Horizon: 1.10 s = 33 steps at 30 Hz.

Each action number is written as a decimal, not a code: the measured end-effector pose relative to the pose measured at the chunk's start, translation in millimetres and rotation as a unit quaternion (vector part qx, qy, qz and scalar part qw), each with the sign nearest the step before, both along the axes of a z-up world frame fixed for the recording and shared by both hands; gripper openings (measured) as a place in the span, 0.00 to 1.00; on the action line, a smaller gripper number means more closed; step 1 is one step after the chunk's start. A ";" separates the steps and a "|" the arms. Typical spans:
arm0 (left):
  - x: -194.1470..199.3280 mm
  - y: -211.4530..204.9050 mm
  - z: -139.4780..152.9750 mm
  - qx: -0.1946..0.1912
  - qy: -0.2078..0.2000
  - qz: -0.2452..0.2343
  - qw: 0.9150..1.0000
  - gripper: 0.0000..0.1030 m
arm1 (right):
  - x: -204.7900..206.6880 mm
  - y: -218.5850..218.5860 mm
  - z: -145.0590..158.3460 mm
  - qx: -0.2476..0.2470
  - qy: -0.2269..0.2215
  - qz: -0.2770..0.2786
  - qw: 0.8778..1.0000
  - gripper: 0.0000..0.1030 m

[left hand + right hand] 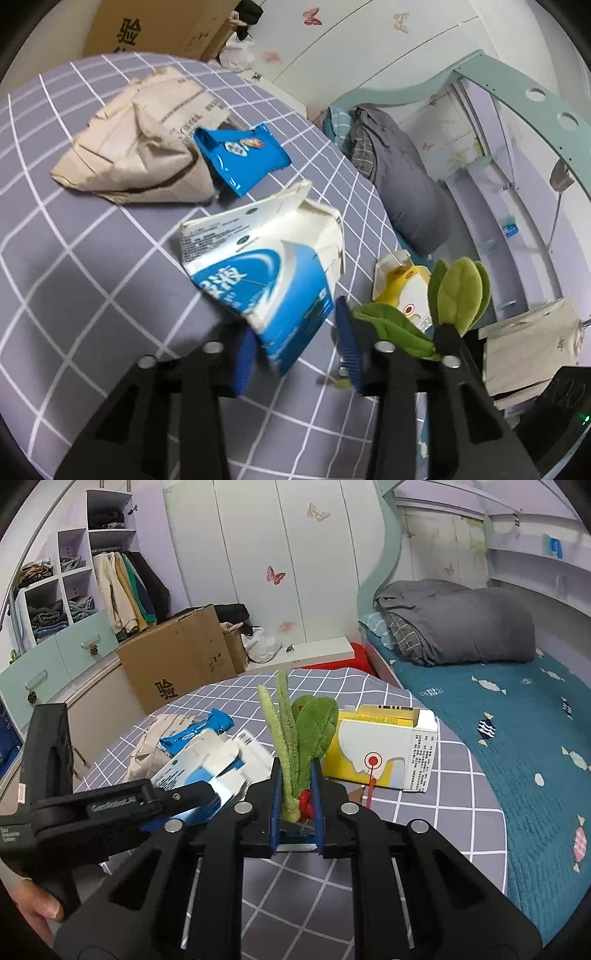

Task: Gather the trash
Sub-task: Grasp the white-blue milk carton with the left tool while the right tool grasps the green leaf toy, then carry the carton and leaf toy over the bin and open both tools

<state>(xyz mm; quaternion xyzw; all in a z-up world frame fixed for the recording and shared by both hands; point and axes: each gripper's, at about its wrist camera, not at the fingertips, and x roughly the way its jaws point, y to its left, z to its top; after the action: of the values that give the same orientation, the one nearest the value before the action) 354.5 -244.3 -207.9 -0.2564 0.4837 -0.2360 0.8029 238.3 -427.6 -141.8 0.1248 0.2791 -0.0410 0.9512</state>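
- Left gripper (295, 354): fingers spread, blue pads on either side of the lower corner of the blue-and-white carton (266, 273). The near pad seems to touch it; the far pad (347, 343) stands clear. No firm pinch visible.
- Carton is crushed, top torn open, tilted over the grid-cloth desk (74, 258).
- Right gripper (297, 805): fingers pressed on the stem of the plush greens (295, 738), leaves pointing up.
- Left wrist view shows the greens (458, 295) just right of the left gripper, in front of the yellow box (402, 280).
- Yellow box (384, 753) lies on its side on the desk, near the edge by the bed (517, 738), open end toward the bed.
- Crumpled brown paper bag (136, 144) sits at the far side of the desk, blue wrapper (240, 155) touching its right edge.
- Cardboard box (177, 664) stands on the floor beyond the desk.
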 end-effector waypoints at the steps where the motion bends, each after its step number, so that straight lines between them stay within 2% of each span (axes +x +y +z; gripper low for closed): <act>1: 1.7 -1.5 -2.5 -0.003 0.006 -0.003 1.000 0.22 | 0.0 0.8 -0.5 0.001 0.000 0.002 1.000 0.14; 4: 0.7 -2.6 -3.2 -0.012 0.003 -0.004 1.000 0.17 | -2.0 5.1 0.1 -0.001 0.000 0.006 1.000 0.14; 8: -11.9 1.0 15.4 -0.010 -0.043 -0.013 0.999 0.04 | -5.5 12.1 7.1 -0.005 -0.005 0.015 1.000 0.14; 10: -19.1 3.5 30.0 0.007 -0.066 -0.014 0.998 0.04 | -8.0 14.6 11.4 -0.006 -0.009 0.017 1.000 0.14; 17: -41.3 32.9 64.8 0.008 -0.113 -0.022 0.993 0.04 | -16.2 36.3 36.5 -0.002 -0.028 0.038 0.999 0.14; 22: -67.4 71.3 92.6 0.032 -0.150 -0.007 0.988 0.04 | -22.2 67.0 59.1 -0.004 -0.044 0.065 0.997 0.14; 28: -94.5 142.7 115.3 0.077 -0.185 0.052 0.978 0.04 | -20.6 123.9 78.2 -0.012 -0.055 0.111 0.992 0.14; 30: -100.2 172.1 119.6 0.096 -0.187 0.076 0.975 0.04 | -17.3 151.8 81.8 -0.011 -0.054 0.135 0.989 0.14; 33: -106.3 216.5 122.0 0.105 -0.181 0.105 0.972 0.04 | -10.8 195.2 83.4 -0.012 -0.051 0.169 0.984 0.14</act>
<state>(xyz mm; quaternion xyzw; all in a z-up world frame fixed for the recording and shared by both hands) 248.2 -27.8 -85.9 -0.1727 0.3229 -0.1408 0.9199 227.5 -232.4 -58.5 0.0664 0.2467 0.1239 0.9588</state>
